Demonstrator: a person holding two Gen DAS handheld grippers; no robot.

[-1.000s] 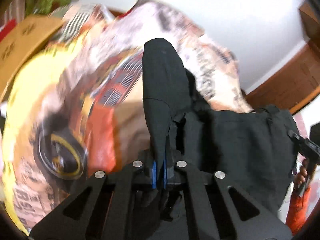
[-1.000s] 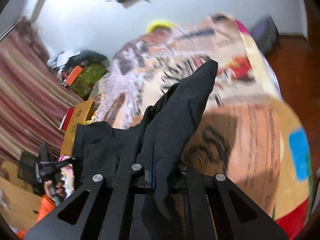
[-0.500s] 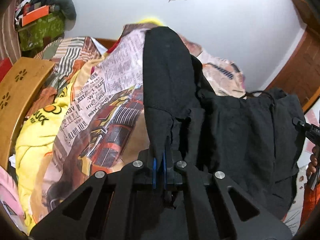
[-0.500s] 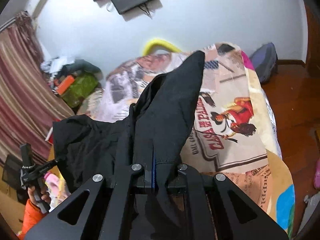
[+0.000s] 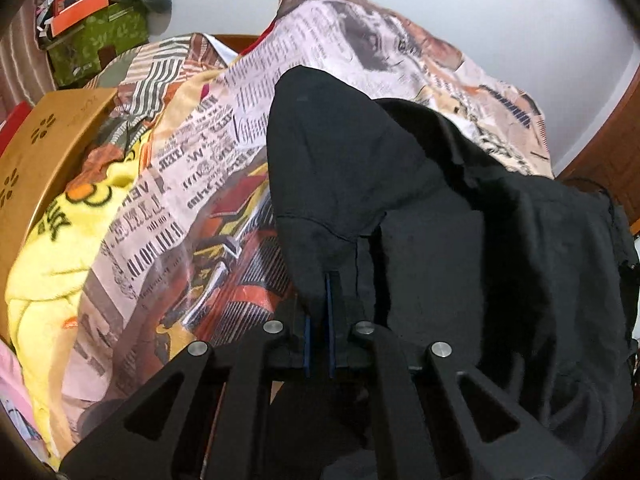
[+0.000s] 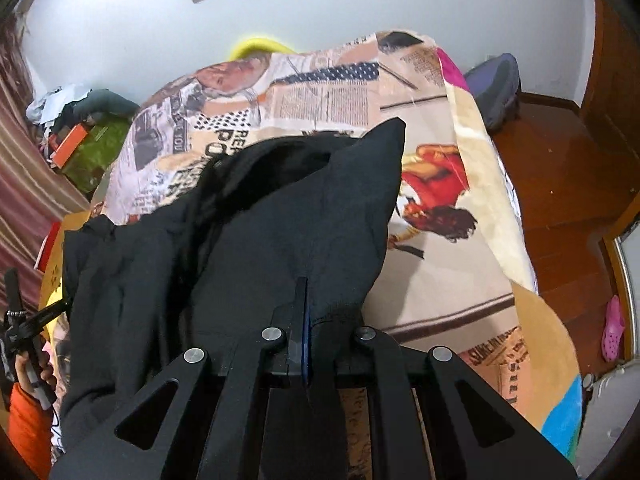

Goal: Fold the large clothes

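A large black garment (image 5: pixel 500 264) hangs between my two grippers above a bed with a newspaper-print cover (image 5: pixel 192 168). My left gripper (image 5: pixel 319 304) is shut on one corner of the black garment, which stands up as a flap above the jaws. My right gripper (image 6: pixel 304 312) is shut on the other corner of the same garment (image 6: pixel 280 232), whose flap points up and right. The cloth sags between the two grips and hides most of the fingers.
The bed cover (image 6: pixel 440 168) spreads ahead. A yellow blanket (image 5: pixel 48 248) and a tan box (image 5: pixel 36 152) lie left. A green box (image 5: pixel 96 36) with clutter stands by the wall. Wooden floor (image 6: pixel 568 200), a pink shoe (image 6: pixel 614 328) and a dark bag (image 6: pixel 496 88) lie right.
Both grippers have swung with the garment still held, and now tilt lower toward the bed. The garment's raised corners have come closer to the bed cover.
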